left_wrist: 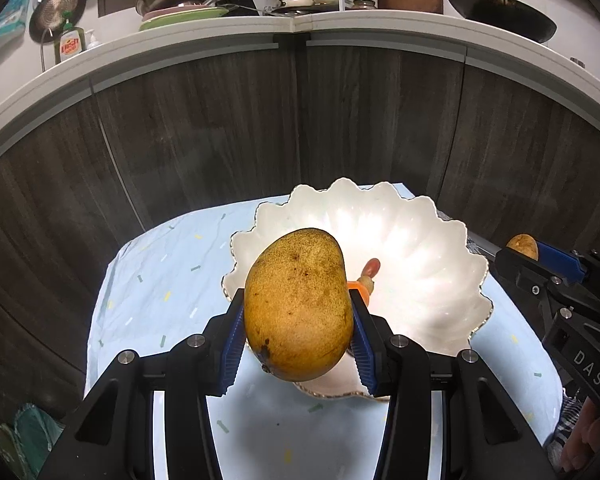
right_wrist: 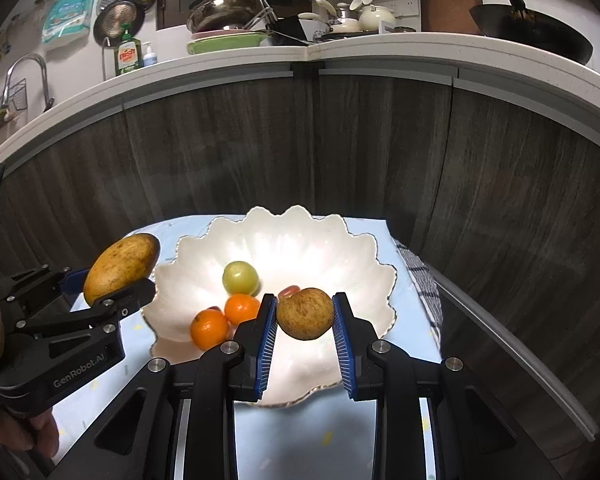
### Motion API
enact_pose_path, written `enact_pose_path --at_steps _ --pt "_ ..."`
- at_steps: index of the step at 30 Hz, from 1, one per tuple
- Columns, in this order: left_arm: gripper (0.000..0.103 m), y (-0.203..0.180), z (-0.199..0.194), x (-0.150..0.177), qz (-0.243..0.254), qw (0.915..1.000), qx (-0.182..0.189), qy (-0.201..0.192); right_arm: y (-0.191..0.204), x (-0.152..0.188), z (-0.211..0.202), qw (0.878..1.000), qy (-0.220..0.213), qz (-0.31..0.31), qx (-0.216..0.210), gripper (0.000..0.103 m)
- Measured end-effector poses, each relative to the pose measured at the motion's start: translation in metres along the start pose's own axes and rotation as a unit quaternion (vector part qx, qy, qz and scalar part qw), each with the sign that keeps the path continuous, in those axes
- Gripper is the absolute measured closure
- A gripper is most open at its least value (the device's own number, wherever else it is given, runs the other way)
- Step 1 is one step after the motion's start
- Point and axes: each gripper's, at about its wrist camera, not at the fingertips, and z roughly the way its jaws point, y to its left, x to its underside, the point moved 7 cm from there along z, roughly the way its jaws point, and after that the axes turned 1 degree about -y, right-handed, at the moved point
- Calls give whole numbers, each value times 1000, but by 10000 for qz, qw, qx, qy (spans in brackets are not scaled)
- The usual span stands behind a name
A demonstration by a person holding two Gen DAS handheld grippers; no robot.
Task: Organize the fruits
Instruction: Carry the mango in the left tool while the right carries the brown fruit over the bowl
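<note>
Left gripper (left_wrist: 298, 320) pinching mango (left_wrist: 298, 306) across its narrow middle, long axis running near-upright, tilted, stem end low. Mango hanging over near-left rim of scalloped white bowl (left_wrist: 420, 232), bowl hollow lying ahead and to right.

Right gripper (right_wrist: 305, 314) pinching small brown fruit (right_wrist: 305, 313), hanging over bowl's near-right part, so right hand sitting nearer drop spot.

Two oranges (right_wrist: 210, 328), green fruit (right_wrist: 240, 278), small red fruit lying in bowl's near-left hollow. Bowl sitting toward far edge of blue-clothed table (left_wrist: 156, 264).
</note>
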Motion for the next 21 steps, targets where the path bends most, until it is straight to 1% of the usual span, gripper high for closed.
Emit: enact_pose_path --at_steps 6,16,21 --pt "57 1 14 -1 8 10000 -27 80 -5 -1 15 10000 76 57 23 74" --pt "57 -1 39 1 1 9998 -32 220 -18 7 44 9990 379 224 76 74" --pt "57 0 52 1 -25 9995 -27 302 -20 9 54 9986 451 248 84 74"
